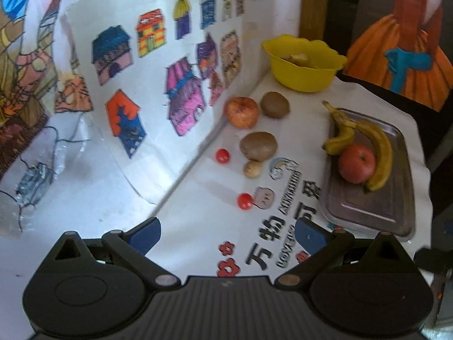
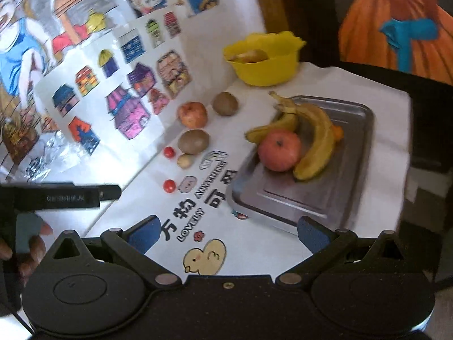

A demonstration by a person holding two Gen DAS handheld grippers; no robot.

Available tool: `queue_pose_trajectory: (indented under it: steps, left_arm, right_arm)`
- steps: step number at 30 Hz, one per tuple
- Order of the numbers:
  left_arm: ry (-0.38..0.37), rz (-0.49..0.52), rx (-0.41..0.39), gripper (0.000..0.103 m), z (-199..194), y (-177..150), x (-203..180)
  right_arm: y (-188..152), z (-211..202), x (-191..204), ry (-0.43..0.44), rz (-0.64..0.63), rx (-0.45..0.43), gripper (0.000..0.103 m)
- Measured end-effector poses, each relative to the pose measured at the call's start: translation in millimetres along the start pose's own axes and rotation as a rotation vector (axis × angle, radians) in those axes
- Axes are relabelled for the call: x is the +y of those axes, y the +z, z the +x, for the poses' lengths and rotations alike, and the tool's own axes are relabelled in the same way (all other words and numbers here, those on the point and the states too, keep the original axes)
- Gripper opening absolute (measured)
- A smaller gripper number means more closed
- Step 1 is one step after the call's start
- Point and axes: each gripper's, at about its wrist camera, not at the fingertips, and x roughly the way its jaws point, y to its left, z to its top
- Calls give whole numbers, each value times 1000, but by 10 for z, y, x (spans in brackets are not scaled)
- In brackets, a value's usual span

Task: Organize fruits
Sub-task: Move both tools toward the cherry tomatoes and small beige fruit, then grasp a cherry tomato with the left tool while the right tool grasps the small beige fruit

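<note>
A steel tray (image 1: 396, 198) (image 2: 348, 175) holds a red apple (image 1: 356, 163) (image 2: 279, 150) and two bananas (image 1: 379, 153) (image 2: 317, 141). On the white cloth beside it lie a second apple (image 1: 242, 112) (image 2: 192, 114), two kiwis (image 1: 275, 104) (image 1: 258, 145) (image 2: 225, 103) (image 2: 193, 141), two cherry tomatoes (image 1: 222, 155) (image 1: 244, 201) (image 2: 169, 152) (image 2: 169, 186) and a small pale round fruit (image 1: 252, 169) (image 2: 185, 160). A yellow bowl (image 1: 303, 76) (image 2: 263, 70) stands behind with fruit in it. My left gripper (image 1: 226, 236) and right gripper (image 2: 226, 235) are both open and empty, above the cloth's near side.
A wall with coloured house drawings (image 1: 141, 85) (image 2: 113, 85) runs along the left of the cloth. An orange cloth shape with a blue band (image 1: 402, 53) (image 2: 402, 36) is at the back right. The left gripper's body (image 2: 56, 195) shows at the left of the right wrist view.
</note>
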Motion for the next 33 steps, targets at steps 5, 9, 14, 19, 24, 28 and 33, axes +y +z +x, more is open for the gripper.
queue_pose_trajectory:
  steps: [5, 9, 14, 19, 24, 28, 33]
  left_arm:
    - [9, -8, -1, 103, 198, 133, 168]
    - [-42, 19, 18, 103, 518, 225, 248]
    - [-114, 69, -12, 103, 935, 105, 273]
    - [-129, 181, -90, 103, 1130, -37, 231]
    - [-166, 227, -105, 103, 1262, -109, 164]
    - [-218, 240, -93, 102, 1343, -154, 119]
    - [-266, 245, -139, 94, 1395, -204, 131]
  right_arm:
    - [-2, 274, 180, 27, -60, 57, 102]
    - [-40, 509, 325, 22, -98, 74, 102]
    - [-138, 781, 461, -35, -206, 6, 102]
    - [-68, 929, 292, -92, -216, -93, 102]
    - [154, 1214, 146, -113, -186, -92, 102]
    - [312, 1420, 220, -83, -211, -100, 102]
    - [464, 1741, 328, 6, -214, -104, 91]
